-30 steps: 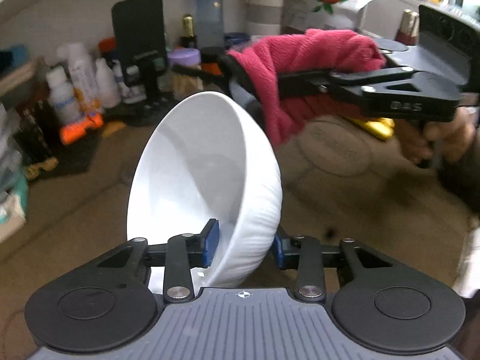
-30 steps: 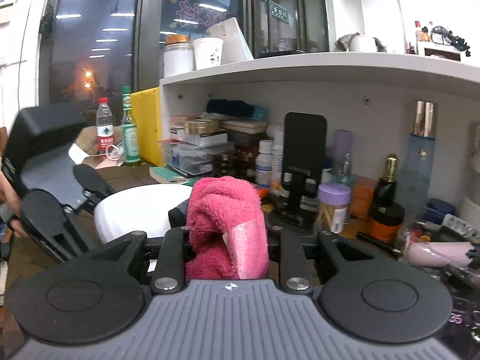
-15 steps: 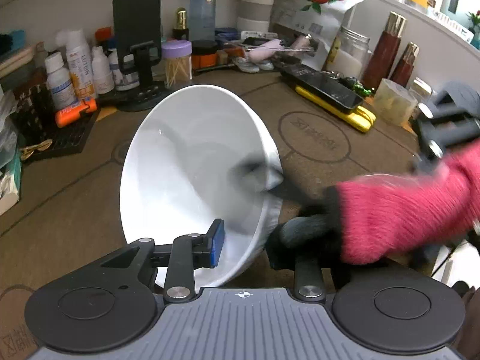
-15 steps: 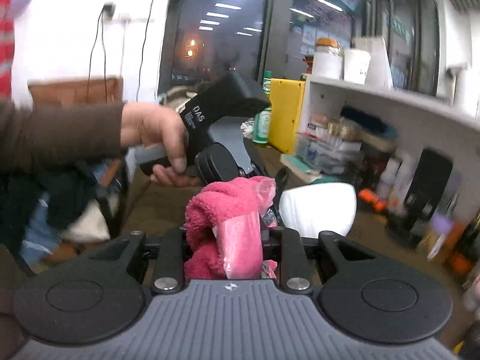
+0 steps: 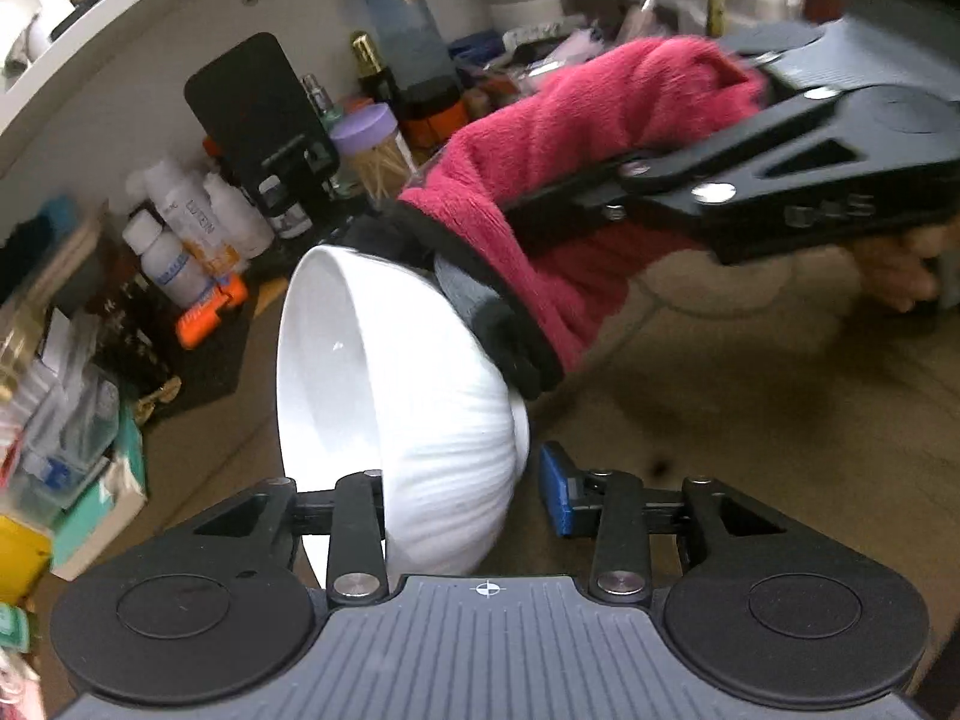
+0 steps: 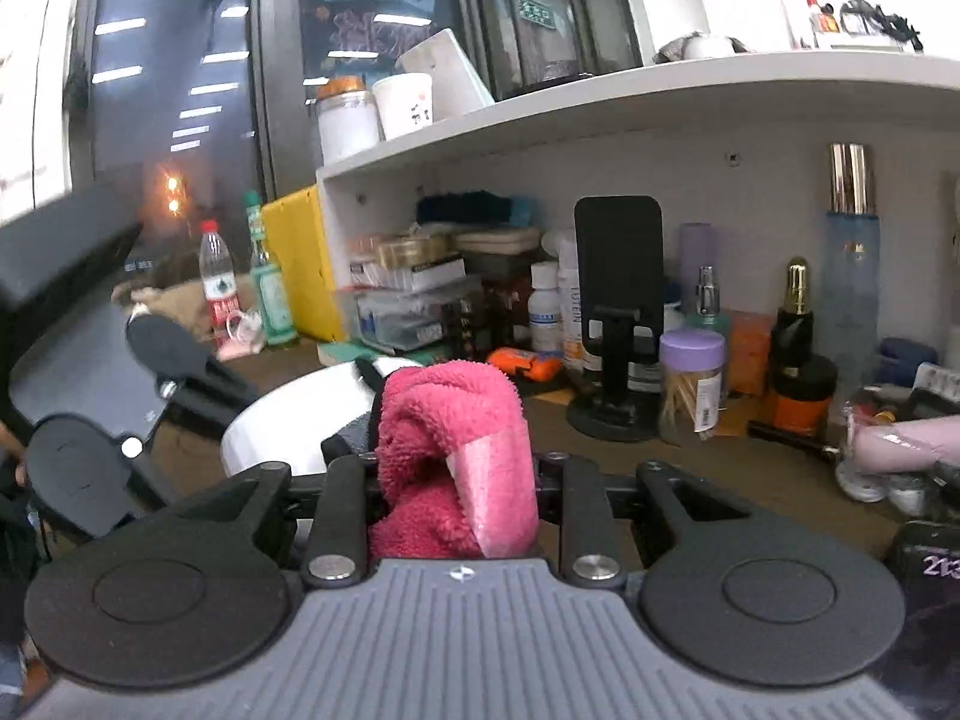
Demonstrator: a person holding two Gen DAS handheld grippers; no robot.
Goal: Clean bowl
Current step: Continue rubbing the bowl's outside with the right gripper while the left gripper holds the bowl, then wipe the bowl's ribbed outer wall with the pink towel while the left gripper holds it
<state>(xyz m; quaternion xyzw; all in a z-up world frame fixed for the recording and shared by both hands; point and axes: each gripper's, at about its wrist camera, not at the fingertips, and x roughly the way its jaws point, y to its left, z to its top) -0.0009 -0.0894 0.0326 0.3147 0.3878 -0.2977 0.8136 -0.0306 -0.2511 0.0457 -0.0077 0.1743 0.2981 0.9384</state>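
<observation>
White bowl point(image 5: 390, 396) is held off the desk point(image 5: 780, 420), tipped on its side, opening facing left and away, ribbed outside toward the camera; left gripper point(image 5: 462, 495) straddles the bowl's near wall, one finger hidden inside the bowl, the blue-padded finger point(image 5: 555, 495) outside with a visible gap to the ribbed wall, so whether it truly pinches the rim or merely cradles it I cannot tell; right gripper point(image 6: 453, 474) is pressed together on a pink-red cloth point(image 5: 540, 192), bunched thick between its fingers; the cloth's dark-edged end drapes over the bowl's upper outer wall and touches it near the foot ring, so the contact now is on the outside, not the inside.

Progress, as a judgement: mid-wipe; the bowl looks plain white and glossy, no food or stain visible on what shows; the inside is only partly in view, so how clean it is cannot be confirmed; likely left: finish the outer wall and foot, pass the cloth inside, set the bowl down on the desk.

Background clutter on the desk under the white shelf point(image 6: 660, 96): black phone stand point(image 6: 618, 312), purple-lidded jar point(image 6: 690, 384), assorted bottles; none touching the bowl.
</observation>
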